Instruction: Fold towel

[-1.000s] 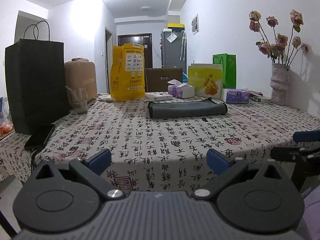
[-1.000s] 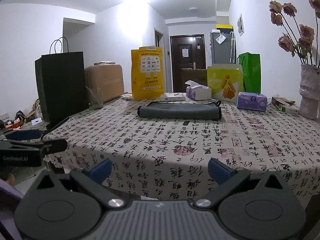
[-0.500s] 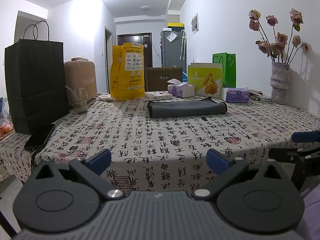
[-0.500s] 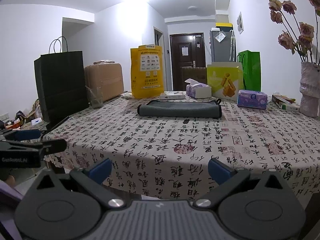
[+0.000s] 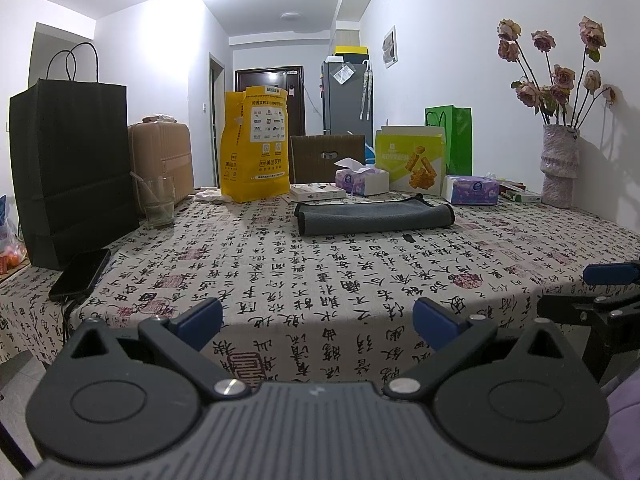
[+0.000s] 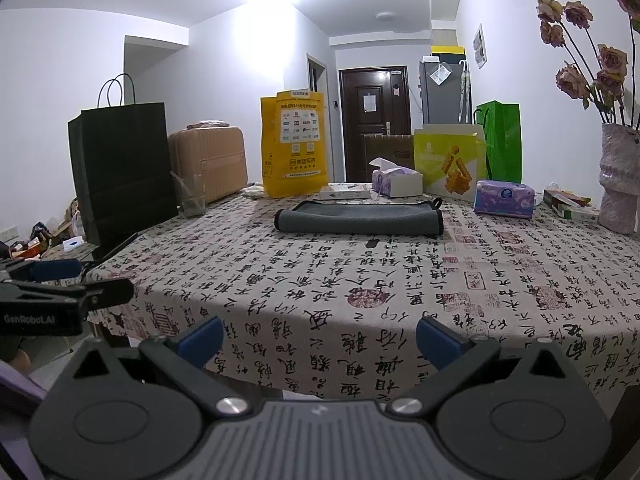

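**Towel way out across the table, both grippers parked at the near edge**

Looks like a folded or rolled dark grey microfibre towel with black trim (image 5: 374,218) lying mid-table, a bit above centre of frame in both wrist views (image 6: 359,218). Long axis running left to right across the picture, so broadside to both cameras. Resting on the calligraphy-print tablecloth of the table (image 5: 320,276), just in front of the purple tissue box (image 5: 362,181) and the tall yellow paper bag (image 5: 256,144).

Left gripper (image 5: 317,320) spread wide, blue pads empty, hanging low at the near table edge. Right gripper (image 6: 319,335) same story: spread, nothing between the pads, also at the near edge. Each one visible at the side of the other's view, so side by side and well apart from the towel.

Towel sitting right of centre in the left view and about dead centre in the right view, so probably the right gripper slightly better lined up. Honestly neither clearly nearer. Judging by that: next up a straight reach forward over the cloth, one gripper to each short end. Can't tell how many folds already in it.
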### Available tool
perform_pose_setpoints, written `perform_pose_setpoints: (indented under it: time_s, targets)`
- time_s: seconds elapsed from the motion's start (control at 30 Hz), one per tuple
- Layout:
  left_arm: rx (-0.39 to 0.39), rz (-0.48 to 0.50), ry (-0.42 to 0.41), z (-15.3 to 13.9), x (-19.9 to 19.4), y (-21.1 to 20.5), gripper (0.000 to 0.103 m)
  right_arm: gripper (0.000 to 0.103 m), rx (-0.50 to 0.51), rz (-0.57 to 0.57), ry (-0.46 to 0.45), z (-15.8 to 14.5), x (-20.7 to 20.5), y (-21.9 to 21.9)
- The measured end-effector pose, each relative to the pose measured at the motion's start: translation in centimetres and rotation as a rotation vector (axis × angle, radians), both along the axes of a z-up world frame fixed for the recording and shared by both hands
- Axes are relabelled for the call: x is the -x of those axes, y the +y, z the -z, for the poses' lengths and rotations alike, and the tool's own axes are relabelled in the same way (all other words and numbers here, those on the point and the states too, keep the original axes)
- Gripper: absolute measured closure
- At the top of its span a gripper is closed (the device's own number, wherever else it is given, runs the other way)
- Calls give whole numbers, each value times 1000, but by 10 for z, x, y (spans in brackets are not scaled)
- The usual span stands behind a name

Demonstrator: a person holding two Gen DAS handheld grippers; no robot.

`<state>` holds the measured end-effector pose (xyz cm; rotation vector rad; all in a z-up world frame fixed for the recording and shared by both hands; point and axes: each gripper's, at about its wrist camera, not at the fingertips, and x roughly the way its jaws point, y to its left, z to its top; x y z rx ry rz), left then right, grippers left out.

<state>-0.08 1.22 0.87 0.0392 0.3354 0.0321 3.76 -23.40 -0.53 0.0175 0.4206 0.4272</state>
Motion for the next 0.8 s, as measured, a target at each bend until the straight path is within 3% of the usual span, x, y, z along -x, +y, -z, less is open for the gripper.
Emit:
perform_pose_setpoints:
  time_s: [0.8]
  targets:
    - [-2, 5, 1, -1, 0, -1, 0, 0, -2, -5, 5, 1, -1, 0]
